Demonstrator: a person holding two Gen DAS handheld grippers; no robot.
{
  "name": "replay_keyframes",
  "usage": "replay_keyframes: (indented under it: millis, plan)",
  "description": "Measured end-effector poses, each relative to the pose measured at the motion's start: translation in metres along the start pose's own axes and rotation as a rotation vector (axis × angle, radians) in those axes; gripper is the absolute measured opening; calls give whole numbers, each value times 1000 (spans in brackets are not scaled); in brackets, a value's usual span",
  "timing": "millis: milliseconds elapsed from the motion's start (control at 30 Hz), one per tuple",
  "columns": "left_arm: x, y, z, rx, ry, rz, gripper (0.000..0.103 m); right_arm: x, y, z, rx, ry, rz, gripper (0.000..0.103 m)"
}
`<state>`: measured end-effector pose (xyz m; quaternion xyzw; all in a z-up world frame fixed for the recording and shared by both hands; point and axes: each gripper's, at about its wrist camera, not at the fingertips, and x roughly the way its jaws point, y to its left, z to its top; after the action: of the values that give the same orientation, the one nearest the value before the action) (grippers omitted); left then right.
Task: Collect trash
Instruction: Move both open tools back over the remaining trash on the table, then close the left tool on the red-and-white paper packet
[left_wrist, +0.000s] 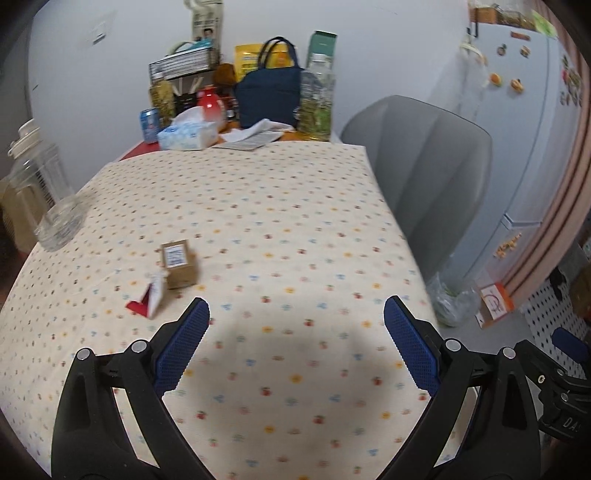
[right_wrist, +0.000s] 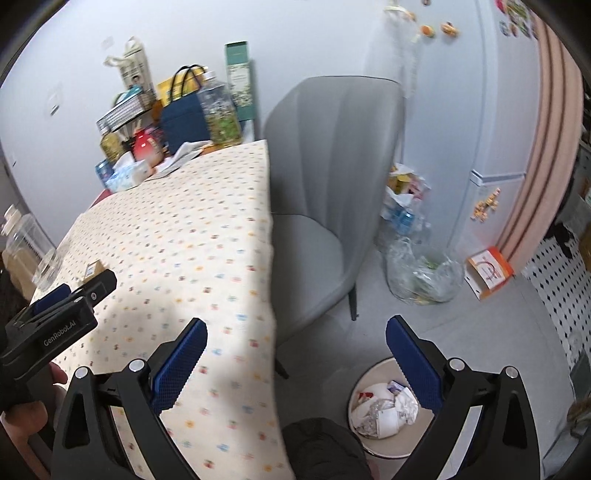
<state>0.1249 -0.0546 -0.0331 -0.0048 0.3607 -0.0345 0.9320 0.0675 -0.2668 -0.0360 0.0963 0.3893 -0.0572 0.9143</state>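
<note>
A small brown cardboard box and a red-and-white crumpled wrapper lie on the dotted tablecloth, ahead and left of my left gripper, which is open and empty above the cloth. My right gripper is open and empty, over the table's right edge. Below it on the floor stands a round white trash bin holding crumpled paper. The box also shows partly in the right wrist view, behind the left gripper's body.
A grey chair stands at the table's right side. A clear jar sits at the table's left edge. Bags, bottles, a tissue pack and a can crowd the far end. Plastic bags and an orange box lie on the floor by the fridge.
</note>
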Motion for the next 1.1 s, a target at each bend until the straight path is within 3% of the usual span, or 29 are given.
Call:
replay_keyframes:
  millis: [367,700,1033,1100]
  plan:
    - [3,65,3,-67,-11,96,94,12,62,9,-96,3,56,95]
    - [20,106,0,-134,11,110,94,30,103,15,-159,19,72,95]
    - [45,131,-2,-135,58,137,94,51,132,14,-180,48,98,95]
    - [50,135,-3,-139,71,146,90,53,135,13,-186,50,102,95]
